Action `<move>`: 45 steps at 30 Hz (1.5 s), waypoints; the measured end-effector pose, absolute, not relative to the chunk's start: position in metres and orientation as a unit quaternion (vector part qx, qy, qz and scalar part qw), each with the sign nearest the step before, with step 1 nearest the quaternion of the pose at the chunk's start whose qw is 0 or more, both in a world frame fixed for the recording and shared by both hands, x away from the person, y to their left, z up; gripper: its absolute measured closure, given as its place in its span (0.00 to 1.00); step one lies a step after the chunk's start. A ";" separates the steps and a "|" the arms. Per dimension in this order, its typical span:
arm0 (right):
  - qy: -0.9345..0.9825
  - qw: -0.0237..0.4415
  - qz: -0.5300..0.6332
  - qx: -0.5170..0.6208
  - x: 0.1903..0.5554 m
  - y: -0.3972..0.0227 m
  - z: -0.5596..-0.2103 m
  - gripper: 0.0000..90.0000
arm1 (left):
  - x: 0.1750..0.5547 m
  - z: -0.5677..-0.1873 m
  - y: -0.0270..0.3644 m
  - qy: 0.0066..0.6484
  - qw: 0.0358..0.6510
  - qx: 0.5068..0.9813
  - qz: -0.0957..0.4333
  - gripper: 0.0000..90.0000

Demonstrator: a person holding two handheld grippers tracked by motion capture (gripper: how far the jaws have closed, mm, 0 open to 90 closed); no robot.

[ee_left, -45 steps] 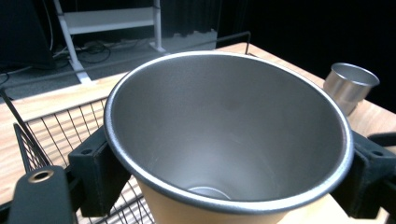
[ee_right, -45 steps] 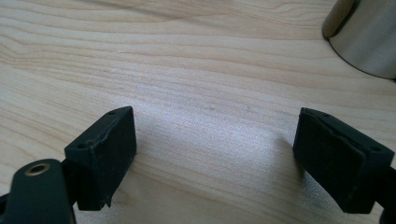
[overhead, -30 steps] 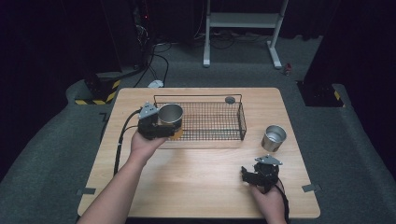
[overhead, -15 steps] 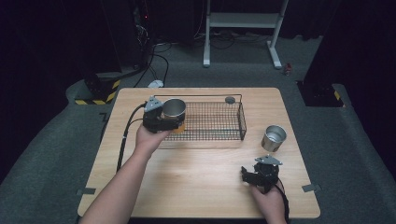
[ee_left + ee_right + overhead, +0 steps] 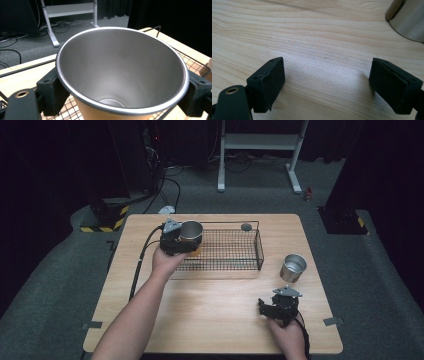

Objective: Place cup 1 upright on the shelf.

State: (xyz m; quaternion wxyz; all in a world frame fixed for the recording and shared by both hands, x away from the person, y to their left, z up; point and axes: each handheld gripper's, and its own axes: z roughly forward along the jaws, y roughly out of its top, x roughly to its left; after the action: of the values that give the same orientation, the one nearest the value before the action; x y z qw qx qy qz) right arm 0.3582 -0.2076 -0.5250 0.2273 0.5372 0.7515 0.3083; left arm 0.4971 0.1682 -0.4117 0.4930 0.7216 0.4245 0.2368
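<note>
The left gripper (image 5: pixel 176 241) has its jaws clamped on either side of a metal cup (image 5: pixel 120 75) (steel inside, tan on its outer wall), holding it upright over the left end of the wire basket (image 5: pixel 227 251). A small dark disc (image 5: pixel 246 226) lies by the basket's far rim. To the right of the basket, a second metal cup (image 5: pixel 293 267) stands on the wooden surface (image 5: pixel 210 315). Nearer the person than that cup, the right gripper (image 5: pixel 280 306) rests low, jaws spread apart and holding nothing.

Table (image 5: pixel 215 315) brightly lit from overhead; surroundings dark; close views slightly soft.
</note>
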 end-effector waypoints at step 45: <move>0.752 0.227 0.308 0.537 0.358 -0.208 -0.525 0.15 | 0.515 -0.455 0.161 0.484 0.440 0.726 0.213 0.15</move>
State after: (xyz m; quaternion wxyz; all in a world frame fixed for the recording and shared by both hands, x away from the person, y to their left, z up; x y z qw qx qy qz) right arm 0.3580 -0.2076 -0.5249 0.2267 0.5366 0.7521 0.3083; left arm 0.5150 0.1609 -0.4546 0.4403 0.7257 0.4836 0.2135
